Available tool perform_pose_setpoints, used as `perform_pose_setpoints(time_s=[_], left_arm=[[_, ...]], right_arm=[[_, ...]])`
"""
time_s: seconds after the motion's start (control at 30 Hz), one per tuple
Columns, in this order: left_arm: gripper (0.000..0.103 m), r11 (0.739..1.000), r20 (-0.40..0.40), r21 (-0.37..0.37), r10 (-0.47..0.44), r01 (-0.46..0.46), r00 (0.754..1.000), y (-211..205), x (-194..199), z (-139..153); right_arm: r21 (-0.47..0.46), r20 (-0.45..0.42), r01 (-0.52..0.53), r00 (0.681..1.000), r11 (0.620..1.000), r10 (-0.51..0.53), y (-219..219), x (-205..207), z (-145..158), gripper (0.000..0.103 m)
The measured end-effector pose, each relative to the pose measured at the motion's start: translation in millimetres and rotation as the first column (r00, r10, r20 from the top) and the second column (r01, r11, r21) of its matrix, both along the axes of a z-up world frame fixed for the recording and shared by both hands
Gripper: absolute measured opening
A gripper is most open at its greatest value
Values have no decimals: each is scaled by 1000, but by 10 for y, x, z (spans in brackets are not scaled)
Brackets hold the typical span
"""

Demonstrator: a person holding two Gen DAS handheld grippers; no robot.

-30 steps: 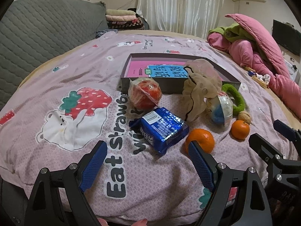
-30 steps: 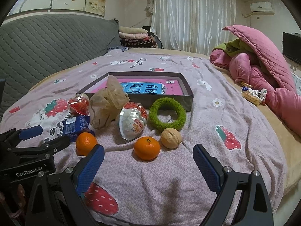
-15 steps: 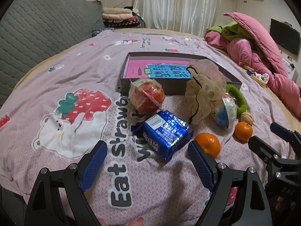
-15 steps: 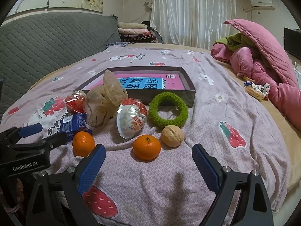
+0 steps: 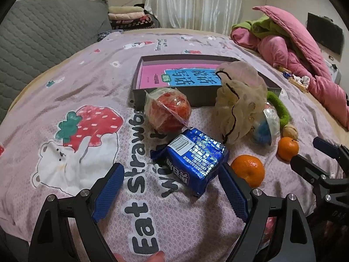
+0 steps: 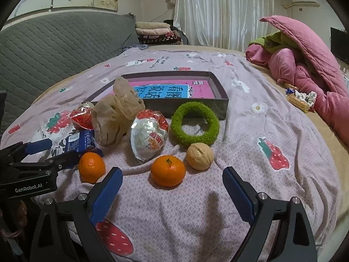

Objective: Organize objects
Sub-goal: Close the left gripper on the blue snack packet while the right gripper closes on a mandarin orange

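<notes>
Left gripper (image 5: pixel 171 193) wide open, empty, blue snack pack (image 5: pixel 192 160) just ahead between fingers (not gripped). Right gripper (image 6: pixel 172 193) wide open, empty, near tangerine (image 6: pixel 168 170). Box (image 6: pixel 220 106) mid-bed, beyond clutter.

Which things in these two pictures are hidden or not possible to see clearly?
- Left wrist view: green fuzzy ring is mostly behind the beige mesh bath puff.
- Left wrist view: brown walnut is half behind the clear wrapped ball.
- Right wrist view: blue foil snack pack is partly covered by the left gripper.
- Both views: book text inside the grey shallow box is partly blocked.
</notes>
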State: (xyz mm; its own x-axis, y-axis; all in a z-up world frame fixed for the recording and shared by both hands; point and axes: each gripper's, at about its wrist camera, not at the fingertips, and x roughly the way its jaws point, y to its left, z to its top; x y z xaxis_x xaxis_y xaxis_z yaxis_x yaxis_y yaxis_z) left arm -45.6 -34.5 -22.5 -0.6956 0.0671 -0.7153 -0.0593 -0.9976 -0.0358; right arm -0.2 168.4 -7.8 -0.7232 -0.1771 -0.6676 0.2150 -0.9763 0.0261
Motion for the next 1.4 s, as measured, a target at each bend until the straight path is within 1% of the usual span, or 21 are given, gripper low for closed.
perform_pose_setpoints(time_s=[0.1,0.3,0.47,0.63,0.7,0.8,0.97,1.13,1.3,1.37,1.4], left_arm=[[88,1000,7,3,-4,4,1000,4,-33,-8],[89,1000,11,9,-20,20,1000,10,-95,-9],[89,999,27,26,-33,32,999,14,-167,-29],[89,998,38,38,-42,40,998,10,-214,-54],[89,998,43,47,-43,41,998,9,-240,-60],[89,998,47,57,-44,41,998,3,-276,-71],[89,996,56,81,-37,32,998,1,-338,-87],[89,993,66,112,-38,30,997,-12,-406,-108],[89,991,71,134,-34,24,997,-12,-451,-130],[89,990,72,138,-28,18,997,-5,-468,-135],[89,990,72,137,-27,17,997,5,-472,-137]], right_arm=[[-3,14,9,1000,1000,-9,15,-27,-20,92],[-18,52,9,999,1000,-8,25,-103,-74,77],[-44,83,11,996,999,-8,31,-167,-120,75],[-56,105,4,995,998,2,0,-228,-159,67],[-60,112,7,994,998,0,-6,-259,-176,67],[-67,115,12,993,998,-4,-15,-293,-188,67],[-68,122,5,993,998,4,-47,-327,-206,61],[-64,123,-11,992,998,19,-71,-341,-218,51],[-66,120,-24,992,998,32,-58,-347,-225,43],[-72,116,-26,993,997,34,-48,-341,-216,38],[-77,115,-27,993,997,36,-39,-343,-214,38]])
